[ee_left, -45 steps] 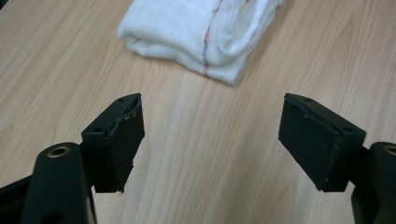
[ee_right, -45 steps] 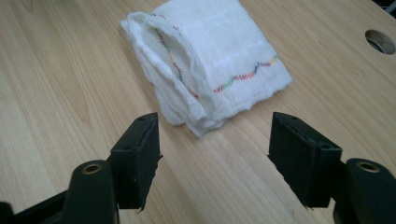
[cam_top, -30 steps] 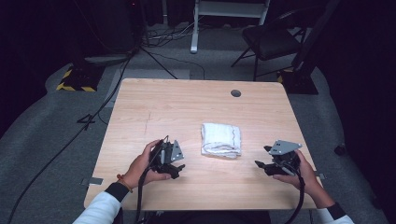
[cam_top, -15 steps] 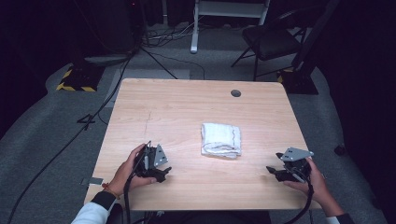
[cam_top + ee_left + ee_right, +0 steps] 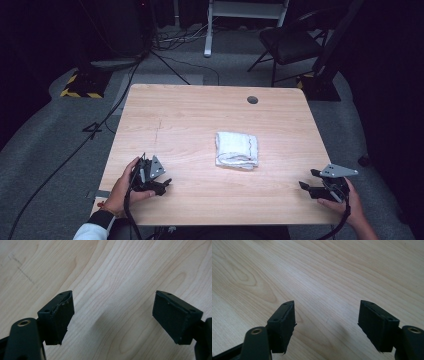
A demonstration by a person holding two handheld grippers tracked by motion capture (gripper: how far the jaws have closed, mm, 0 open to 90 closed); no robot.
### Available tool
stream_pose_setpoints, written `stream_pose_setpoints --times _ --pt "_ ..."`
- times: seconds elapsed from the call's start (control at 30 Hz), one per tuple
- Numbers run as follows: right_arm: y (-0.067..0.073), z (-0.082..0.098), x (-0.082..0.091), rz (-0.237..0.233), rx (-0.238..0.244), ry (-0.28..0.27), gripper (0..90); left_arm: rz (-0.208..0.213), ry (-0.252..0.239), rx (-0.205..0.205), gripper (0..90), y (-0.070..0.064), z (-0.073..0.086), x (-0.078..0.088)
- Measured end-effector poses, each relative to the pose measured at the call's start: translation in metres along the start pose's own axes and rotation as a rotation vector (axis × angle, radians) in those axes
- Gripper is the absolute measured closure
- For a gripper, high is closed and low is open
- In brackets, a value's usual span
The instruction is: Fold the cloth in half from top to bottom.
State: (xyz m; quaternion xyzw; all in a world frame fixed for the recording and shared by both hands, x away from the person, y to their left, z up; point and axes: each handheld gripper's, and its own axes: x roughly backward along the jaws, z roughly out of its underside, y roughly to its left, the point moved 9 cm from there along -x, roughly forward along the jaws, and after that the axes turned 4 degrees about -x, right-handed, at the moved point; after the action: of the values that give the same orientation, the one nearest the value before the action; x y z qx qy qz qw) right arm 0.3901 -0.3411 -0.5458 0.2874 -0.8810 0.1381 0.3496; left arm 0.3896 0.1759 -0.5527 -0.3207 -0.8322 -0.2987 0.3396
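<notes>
Nearest the person, the left gripper (image 5: 165, 183) sits low over the pale wooden table (image 5: 200, 125), close to its front edge, held in a hand that comes in from the bottom. Its jaws stand wide apart with nothing between them; in the left gripper view there is just bare wood under the pads (image 5: 62, 317). The right gripper (image 5: 306, 179) is near the front right corner, pointing in toward the middle. Its jaws are wide apart too, and nothing sits between them.

A bit farther in, about halfway across the table and well apart from both grippers, lies the white folded cloth (image 5: 237, 149). It looks neatly folded into a small, thick bundle, though the high view is too far off to be sure of every fold. So the folding seems done, and both hands look to be resting away from it. Past the cloth there is a small round hole (image 5: 252, 99) near the far edge.
</notes>
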Motion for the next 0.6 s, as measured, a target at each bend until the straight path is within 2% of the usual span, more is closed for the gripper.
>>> stream_pose_setpoints --times 0.17,0.3,0.47,0.6 --pt "-0.010 0.012 0.001 -0.001 -0.063 -0.019 29.7 0.002 -0.005 0.062 18.0 0.007 0.012 0.002" --pt "-0.015 0.020 0.002 -0.002 -0.114 -0.036 29.0 0.012 -0.009 0.084 18.0 0.011 0.021 0.003" --pt "-0.017 0.024 0.003 0.006 -0.135 -0.039 28.7 0.050 -0.037 0.126 18.0 0.013 0.030 0.005" --pt "-0.018 0.026 0.002 0.019 -0.143 -0.043 28.1 0.087 -0.062 0.206 17.9 0.016 0.037 0.005"
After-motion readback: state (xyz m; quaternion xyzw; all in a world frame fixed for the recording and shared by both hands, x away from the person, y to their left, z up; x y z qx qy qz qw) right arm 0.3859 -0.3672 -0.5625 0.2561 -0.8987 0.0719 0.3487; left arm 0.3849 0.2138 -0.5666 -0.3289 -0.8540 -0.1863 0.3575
